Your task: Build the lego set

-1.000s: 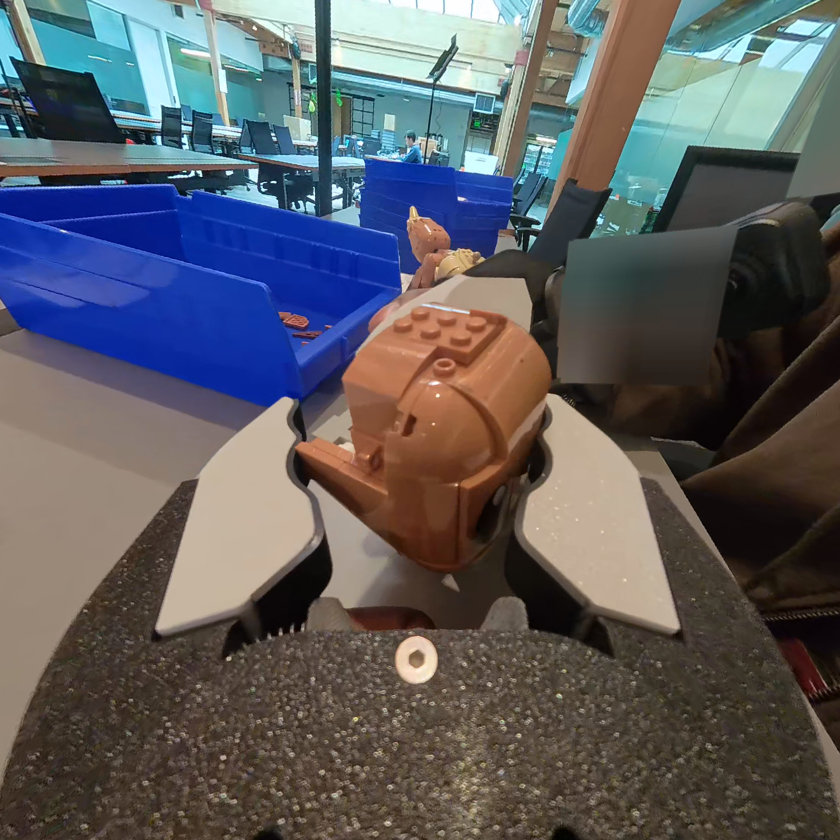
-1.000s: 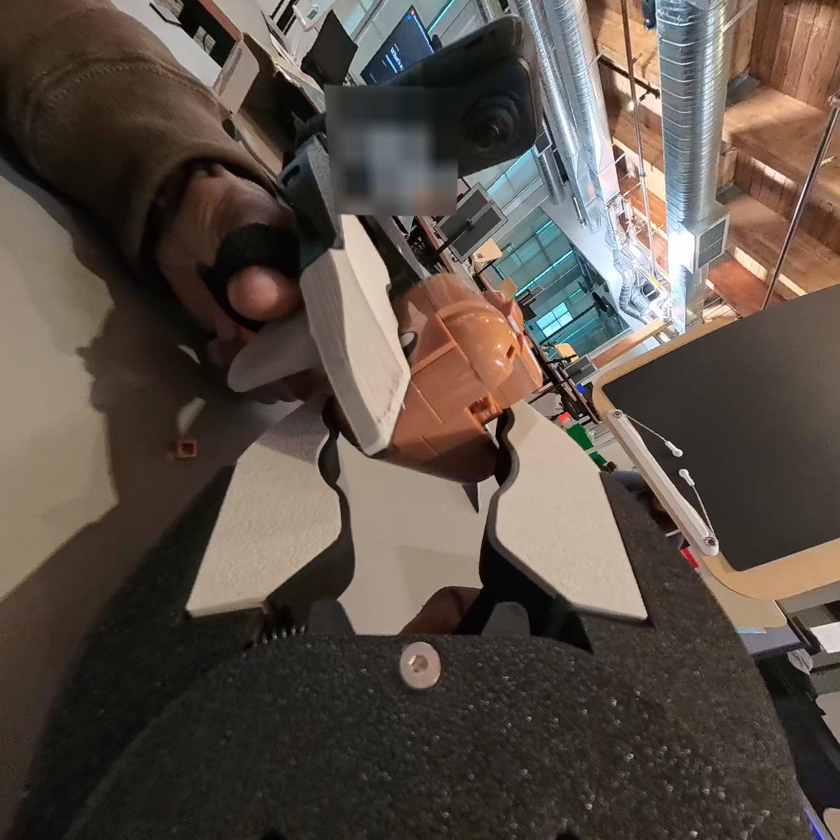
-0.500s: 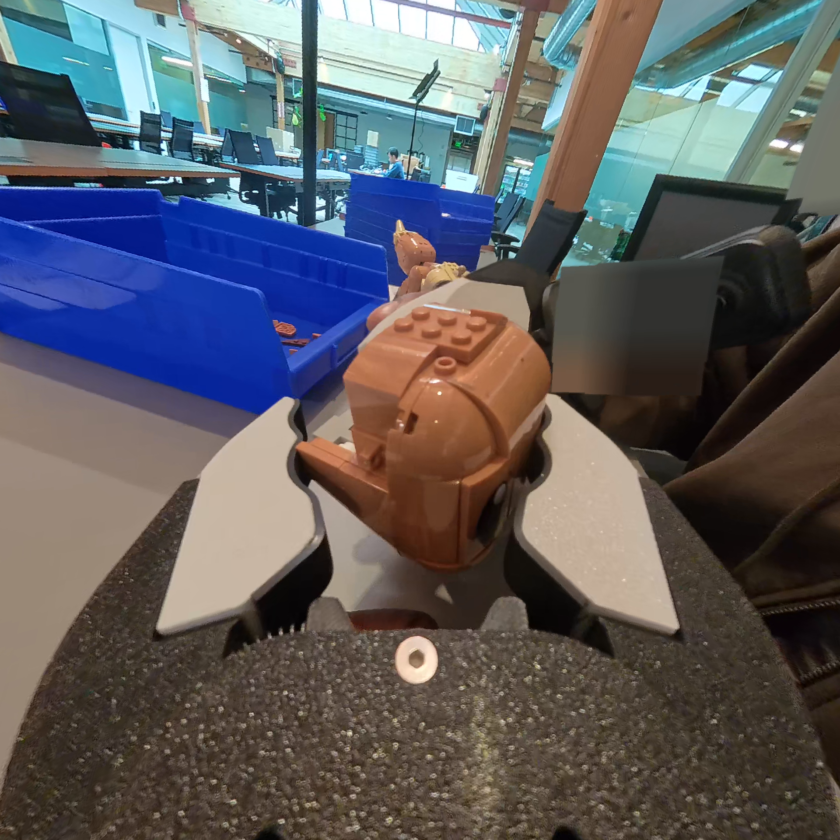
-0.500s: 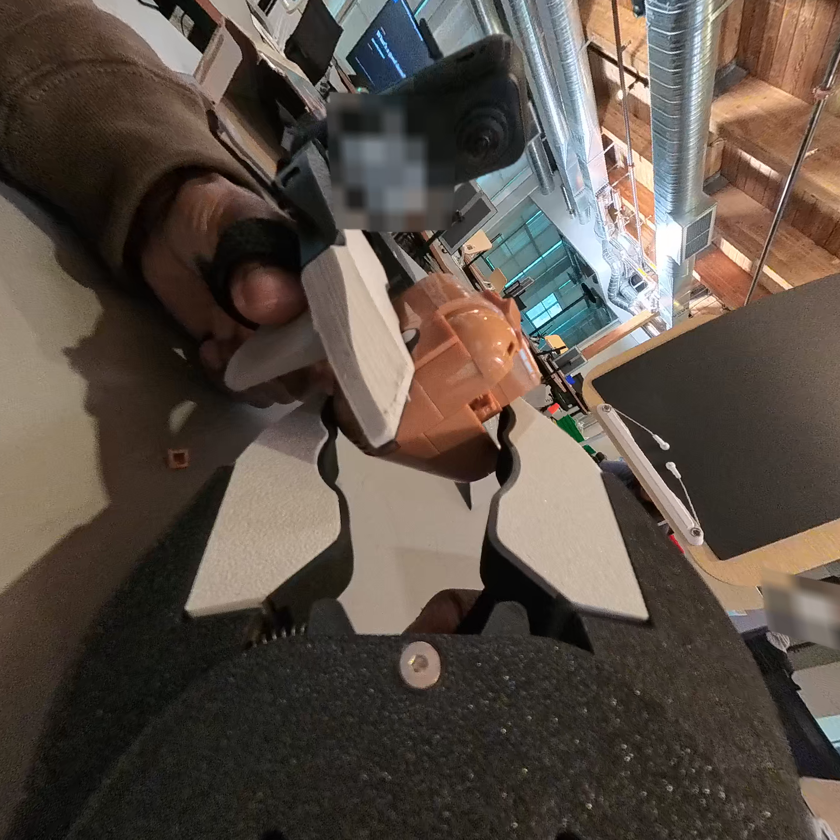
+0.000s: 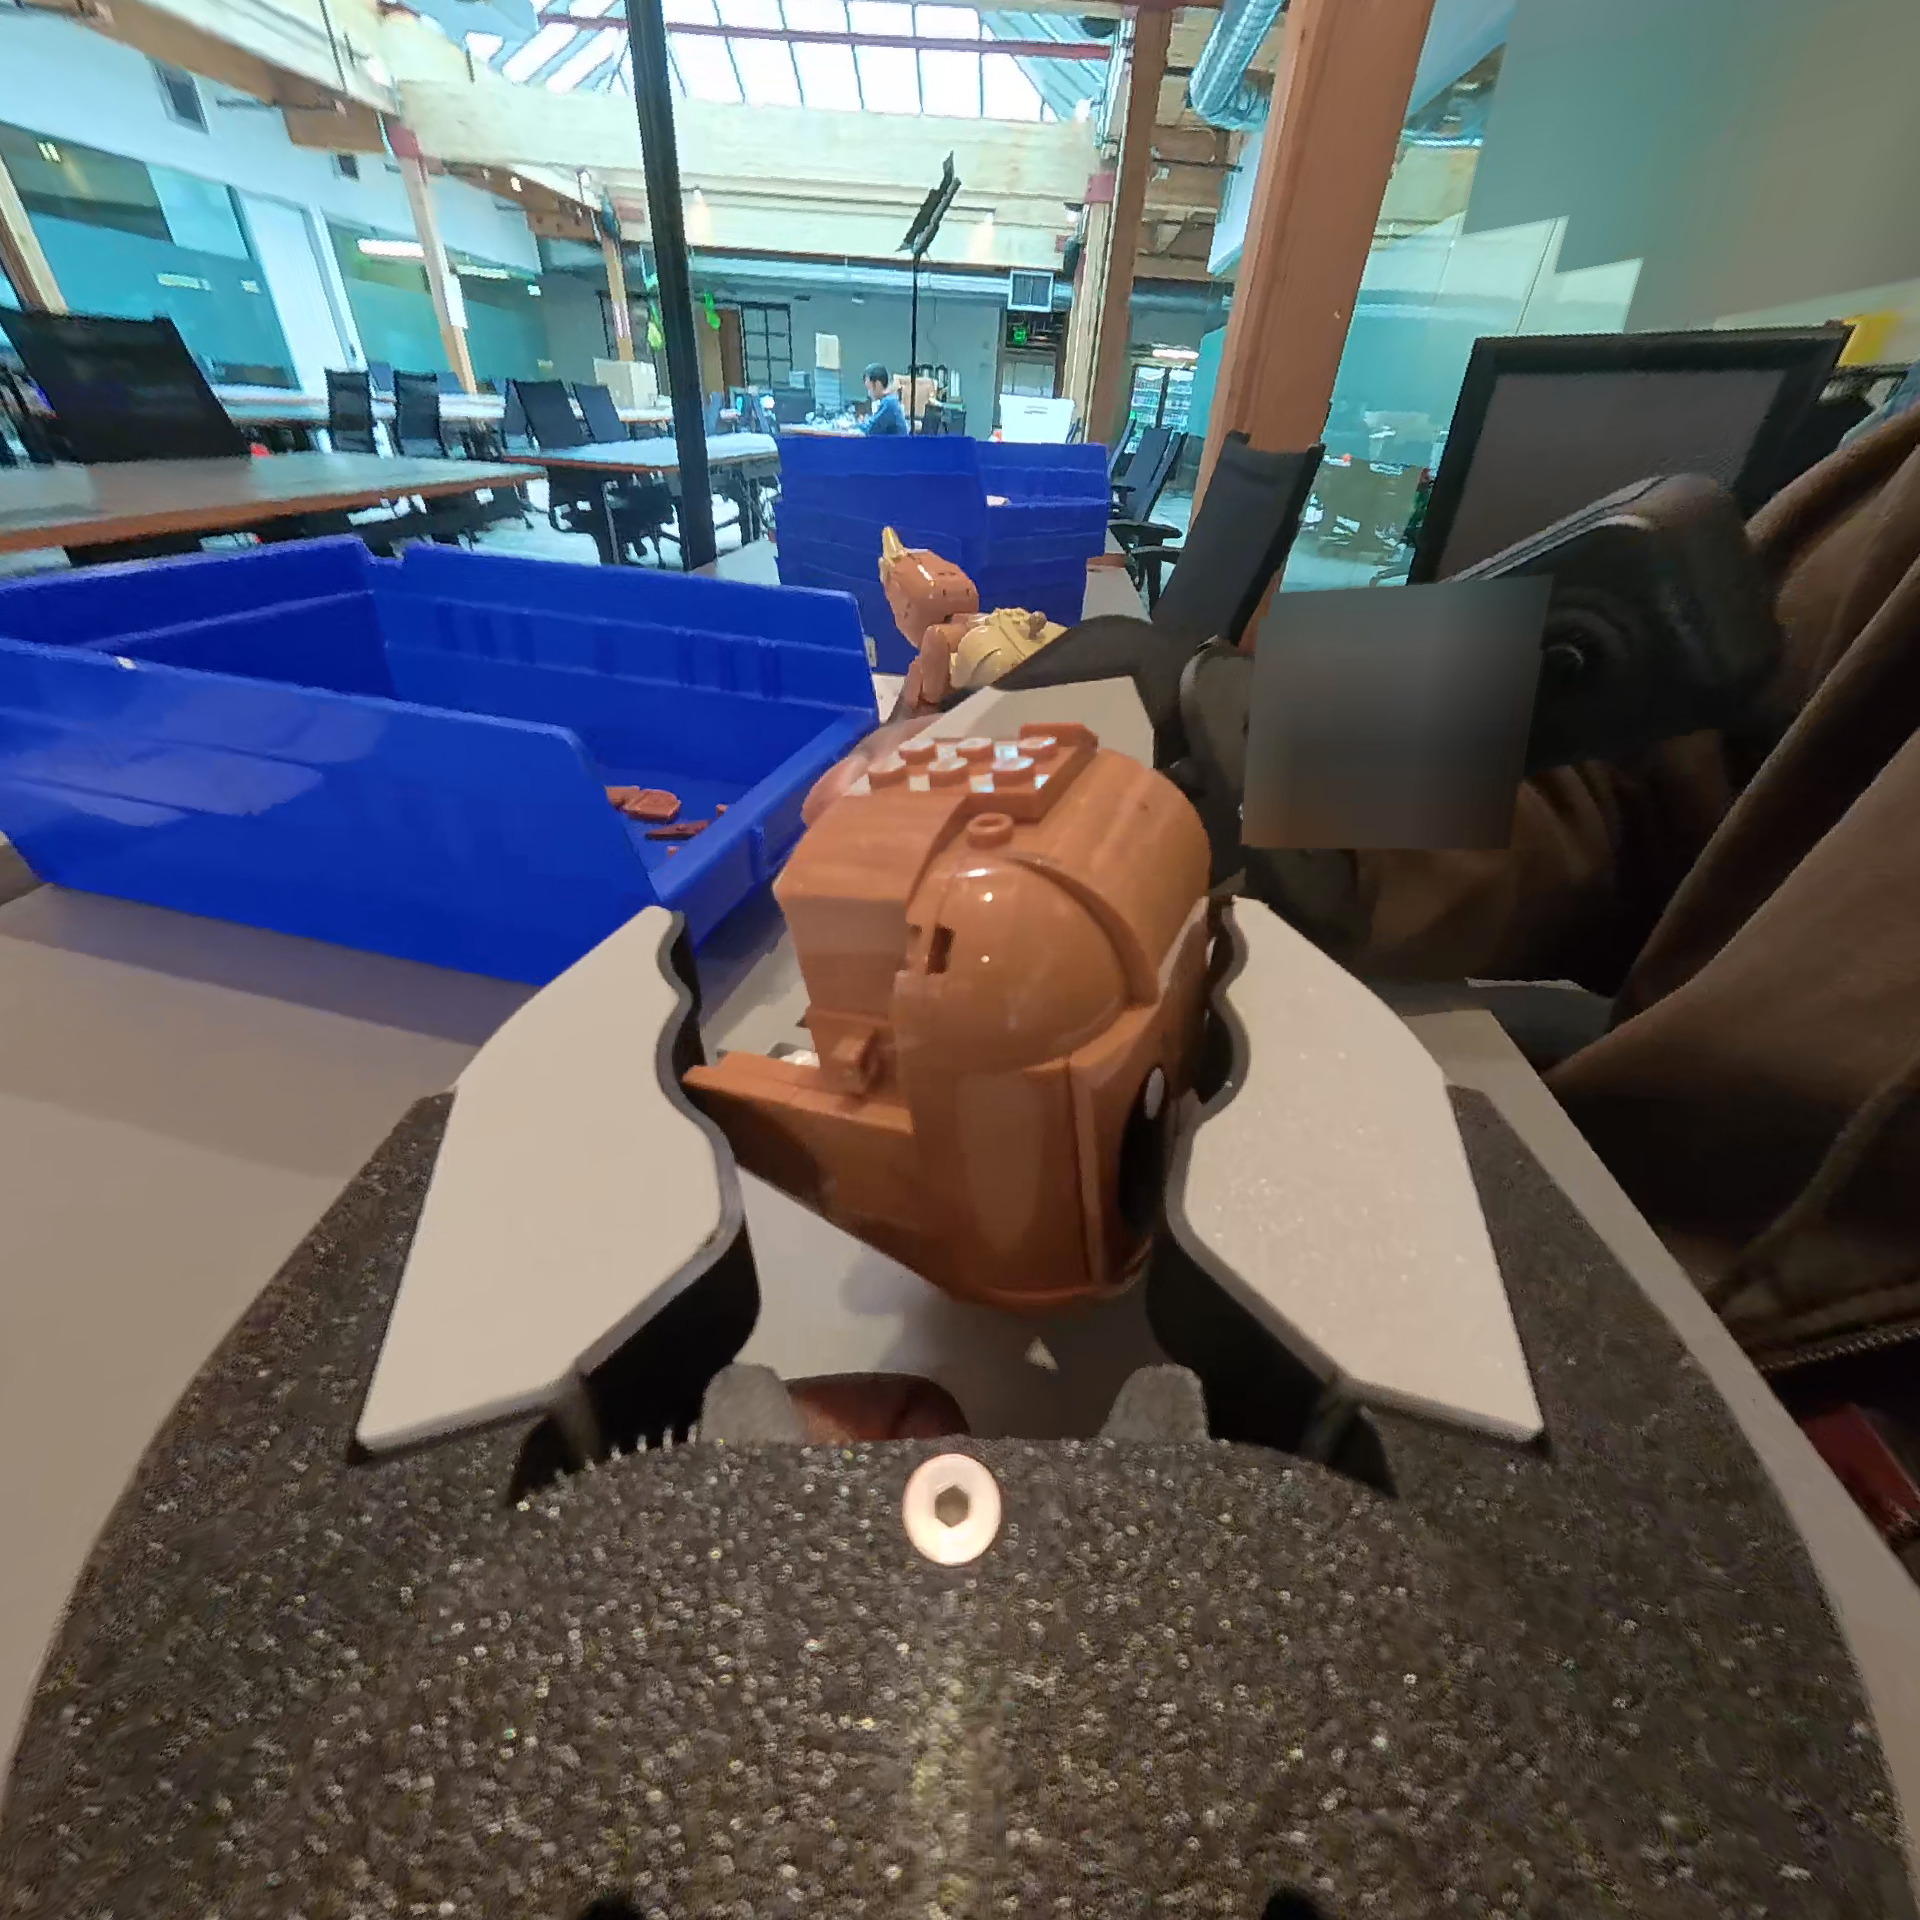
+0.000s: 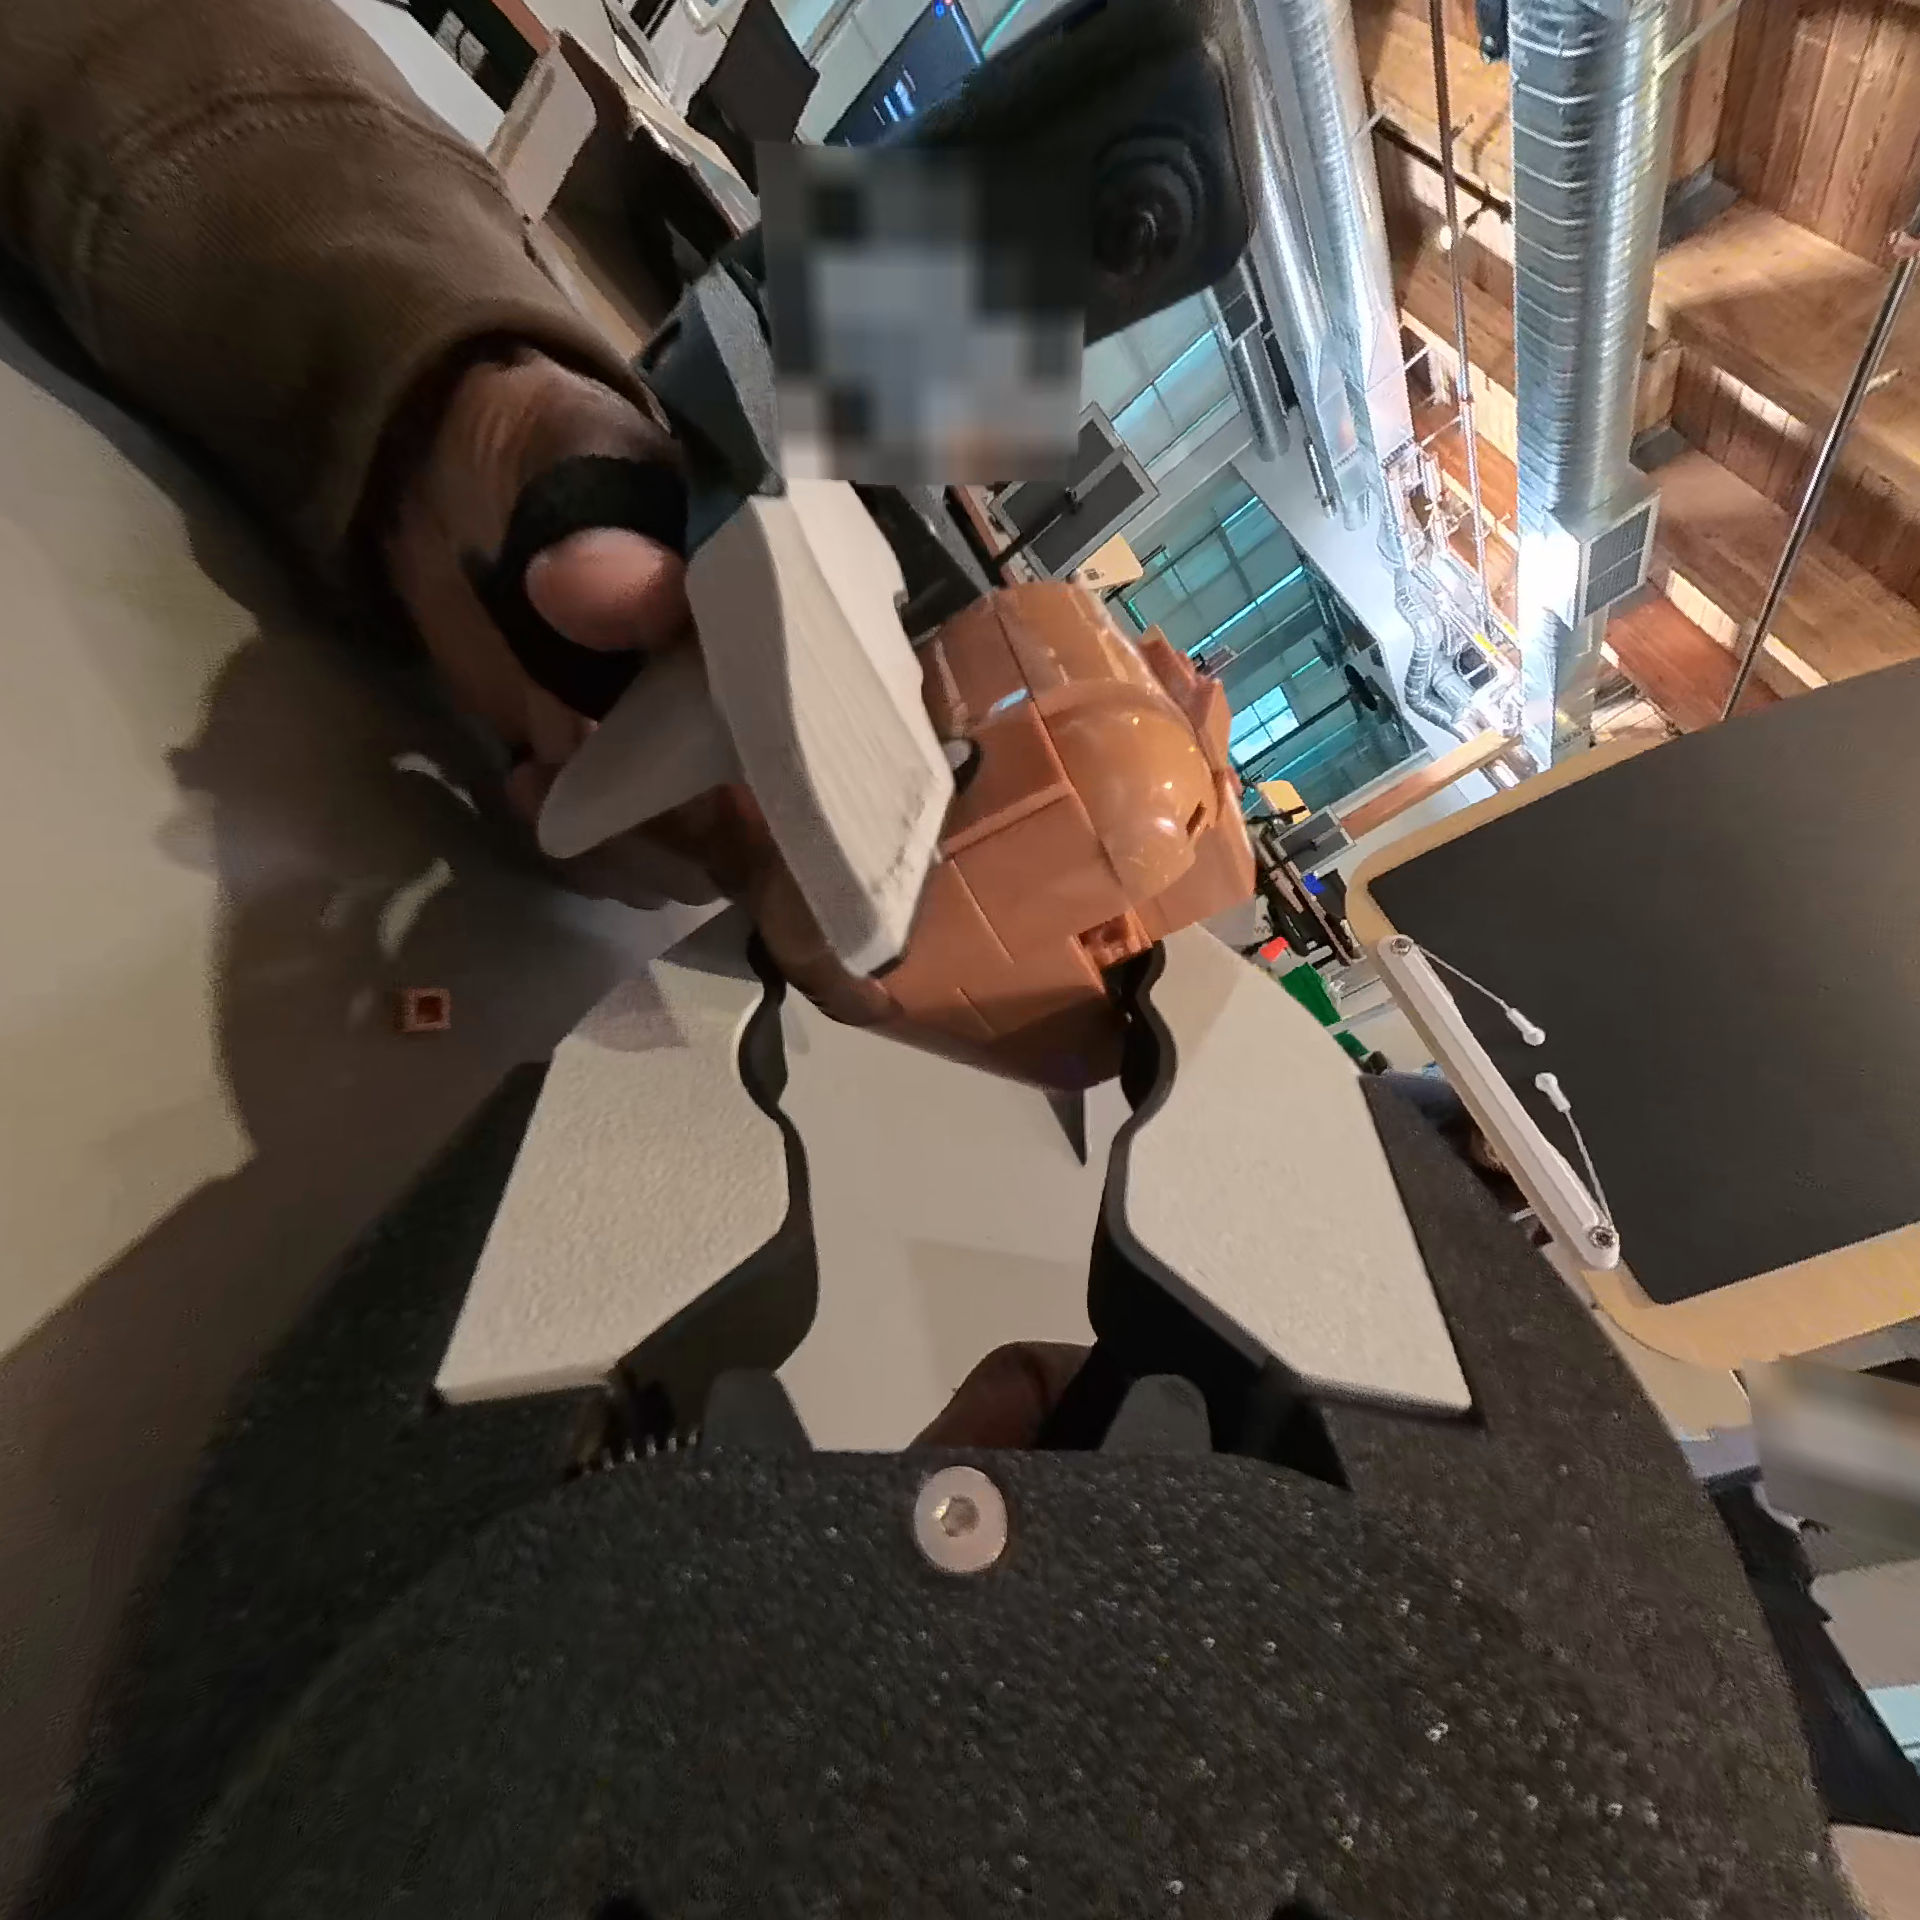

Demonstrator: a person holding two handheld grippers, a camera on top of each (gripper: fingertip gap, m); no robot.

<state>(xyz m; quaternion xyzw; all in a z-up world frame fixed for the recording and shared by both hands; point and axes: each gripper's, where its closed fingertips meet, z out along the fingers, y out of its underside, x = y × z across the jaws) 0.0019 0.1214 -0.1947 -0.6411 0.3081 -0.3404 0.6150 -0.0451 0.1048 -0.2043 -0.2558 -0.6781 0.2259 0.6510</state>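
Lego body: a rounded brown lego body (image 5: 997, 1049) is held up off the grey table (image 5: 208, 1091), between both grippers. A studded plate sits on its top and a flat wedge sticks out to its left in the left wrist view.
Left gripper: the left gripper (image 5: 945, 1049) has its two grey fingers (image 5: 582, 1174) pressed on the sides of the brown body, clamped on it. In the right wrist view it (image 6: 831, 769) shows from the side, one finger lying across the body.
Right gripper: the right gripper (image 6: 951, 997) meets the same body (image 6: 1081, 831) from the other side. Its fingertips touch the lower edge; whether they squeeze it or only rest there, I cannot tell.
Hand: a hand (image 6: 540, 623) in a brown sleeve (image 6: 229, 260) holds the left gripper, one finger through a black loop.
Loose pieces: a small brown square piece (image 6: 421, 1010) lies on the table by the hand, with pale bits near it.
Bin: a blue bin (image 5: 395, 748) stands on the table's far left part, open side towards the grippers, a few brown pieces (image 5: 644, 802) on its floor.
Second figure: a brown and tan lego figure (image 5: 935, 613) stands behind the held body, near the table's far edge.
Further off: a stack of blue bins (image 5: 935, 499) sits beyond the figure, a dark monitor (image 5: 1621, 447) stands at the far right, and a wooden post (image 5: 1278, 229) rises behind.
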